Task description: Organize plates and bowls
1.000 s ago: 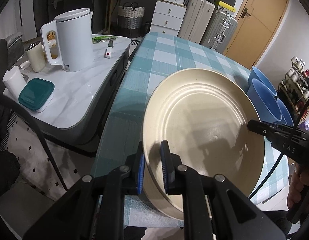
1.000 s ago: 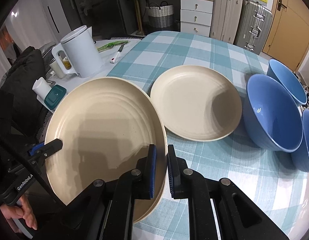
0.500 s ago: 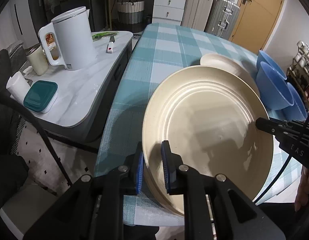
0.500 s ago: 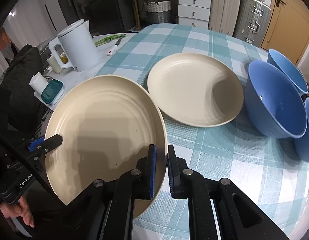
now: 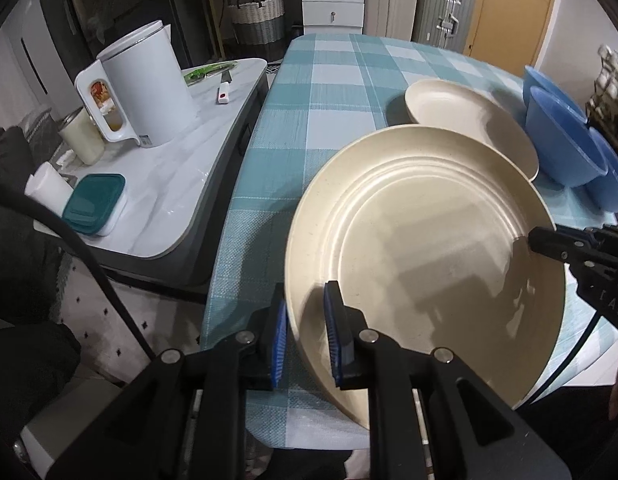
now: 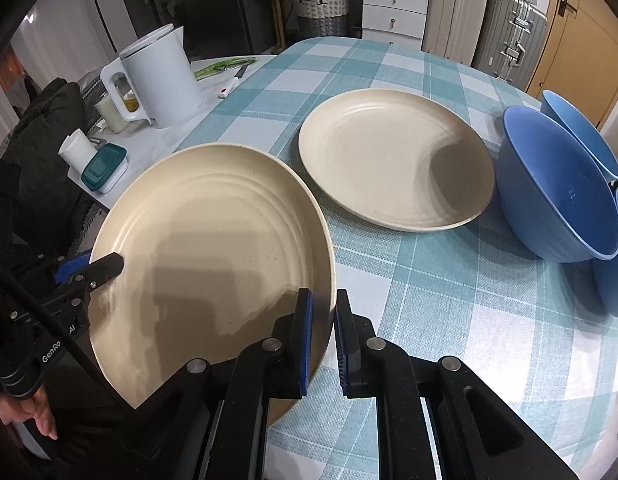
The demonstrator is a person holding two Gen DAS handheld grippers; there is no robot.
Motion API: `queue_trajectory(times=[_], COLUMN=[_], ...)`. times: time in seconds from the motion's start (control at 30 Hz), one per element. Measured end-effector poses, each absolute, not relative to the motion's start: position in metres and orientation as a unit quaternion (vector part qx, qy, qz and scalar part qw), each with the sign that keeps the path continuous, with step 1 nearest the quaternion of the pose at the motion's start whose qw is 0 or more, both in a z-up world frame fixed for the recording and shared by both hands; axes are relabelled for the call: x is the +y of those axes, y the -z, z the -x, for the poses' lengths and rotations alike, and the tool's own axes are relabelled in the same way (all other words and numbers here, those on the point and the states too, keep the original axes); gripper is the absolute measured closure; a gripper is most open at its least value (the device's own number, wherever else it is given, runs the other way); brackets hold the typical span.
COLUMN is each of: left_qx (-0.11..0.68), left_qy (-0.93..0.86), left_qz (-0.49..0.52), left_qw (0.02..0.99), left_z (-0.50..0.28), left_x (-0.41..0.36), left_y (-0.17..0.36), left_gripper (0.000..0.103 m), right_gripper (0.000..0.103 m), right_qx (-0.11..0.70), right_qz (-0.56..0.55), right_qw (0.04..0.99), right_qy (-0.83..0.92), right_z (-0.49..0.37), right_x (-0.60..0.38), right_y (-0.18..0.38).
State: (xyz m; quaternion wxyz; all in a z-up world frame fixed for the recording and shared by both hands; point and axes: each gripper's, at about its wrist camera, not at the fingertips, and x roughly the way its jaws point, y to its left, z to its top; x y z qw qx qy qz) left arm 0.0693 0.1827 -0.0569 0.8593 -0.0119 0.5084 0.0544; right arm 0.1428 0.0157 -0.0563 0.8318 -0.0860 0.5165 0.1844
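A round table under a teal-and-white checked cloth fills most of both views. Beside it stands a lower side table with a white marble-look top. Above the near edge of the checked cloth hangs a large round cream plate with ringed ridges, tilted and held at opposite rims by two black grippers. The left gripper is nearly closed, its blue-padded fingers pinching the plate's left rim; the right gripper is likewise nearly closed, with the right rim between its blue pads. A second cream plate lies flat on the cloth just beyond the held one, apart from it. To its right sit three blue bowls, close together, the nearest just beside the flat plate. On the side table stand a white electric kettle, a teal-lidded white box, and a small white-handled knife.
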Motion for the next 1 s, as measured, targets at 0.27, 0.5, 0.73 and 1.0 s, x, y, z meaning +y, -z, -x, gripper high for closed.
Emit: queue_trajectory(times=[0.27,0.5,0.73,1.0], left_qx=[0.517,0.522,0.527,0.537], left_qy=[-0.062,-0.069,-0.070,-0.068], left_qz=[-0.006,-0.026,-0.034,-0.028], left_qw=[0.854,0.850,0.846,0.840], left_z=[-0.070,-0.073,-0.072,-0.075], left_x=[0.181,0.174,0.173,0.175], left_y=[0.061,0.066,0.069,0.074], left_gripper=[0.089,0.089,0.089,0.089], right_gripper=[0.093,0.092,0.092,0.092], right_qx=[0.517,0.509,0.504,0.504], right_qz=[0.104,0.118,0.142,0.151], right_qw=[0.830,0.833,0.833,0.832], right_qy=[-0.181,-0.180,-0.177,-0.175], right_z=[-0.139,-0.134,-0.129,-0.128], right_x=[0.019,0.019,0.023,0.024], right_y=[0.065,0.065,0.070,0.077])
